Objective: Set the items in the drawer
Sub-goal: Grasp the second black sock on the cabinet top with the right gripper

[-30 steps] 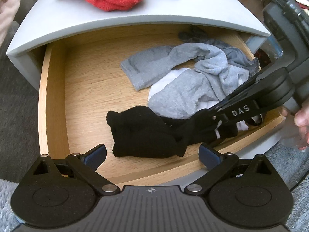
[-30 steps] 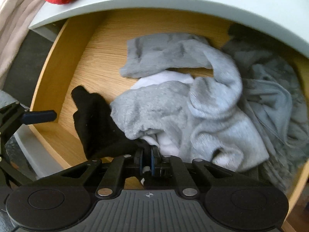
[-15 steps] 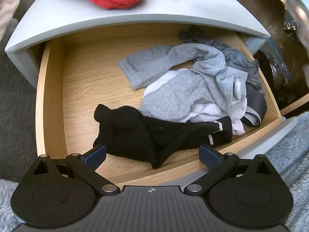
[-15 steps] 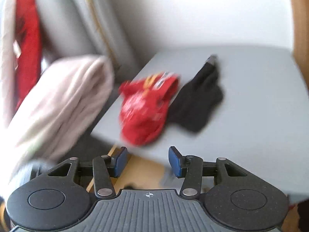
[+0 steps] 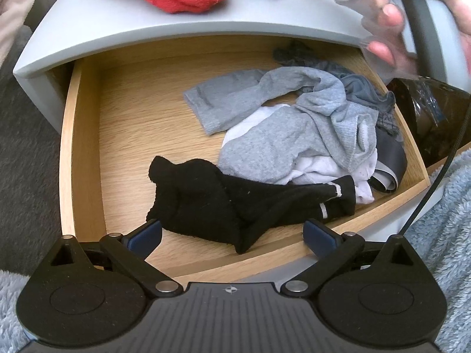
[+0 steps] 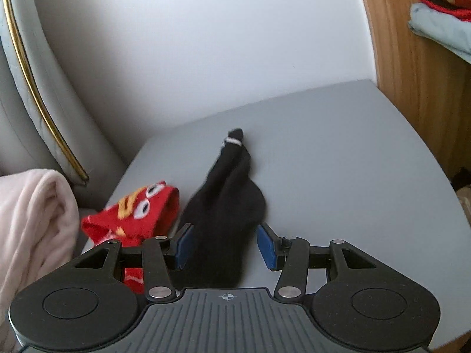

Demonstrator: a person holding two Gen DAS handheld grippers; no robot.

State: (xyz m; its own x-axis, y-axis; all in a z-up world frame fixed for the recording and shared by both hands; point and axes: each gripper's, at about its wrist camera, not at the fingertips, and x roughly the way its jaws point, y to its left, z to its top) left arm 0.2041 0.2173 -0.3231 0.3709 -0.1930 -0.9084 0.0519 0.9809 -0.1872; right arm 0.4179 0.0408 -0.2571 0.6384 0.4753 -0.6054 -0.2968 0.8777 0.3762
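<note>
The wooden drawer (image 5: 82, 147) stands pulled out under the grey cabinet top (image 6: 338, 161). Inside it lie a black sock (image 5: 223, 200) near the front and a heap of grey and white socks (image 5: 294, 135) to the right. My left gripper (image 5: 232, 236) hangs open over the drawer's front edge, holding nothing. On the cabinet top lie a red patterned sock (image 6: 135, 214) and a second black sock (image 6: 226, 200). My right gripper (image 6: 225, 245) has just been opening and is open; the second black sock lies between its blue pads (image 6: 184, 245), which do not press on it.
A hand (image 5: 412, 8) holds the right gripper's handle over the cabinet's right corner. A pink blanket (image 6: 32, 220) and a gold-trimmed headboard (image 6: 35, 88) stand left of the cabinet, a wooden wardrobe (image 6: 412, 73) to its right. A fluffy rug (image 5: 450, 206) covers the floor.
The right gripper let go of the black sock in the drawer, opened, rose out and swung up over the cabinet top to the second black sock. The left gripper stayed put.
</note>
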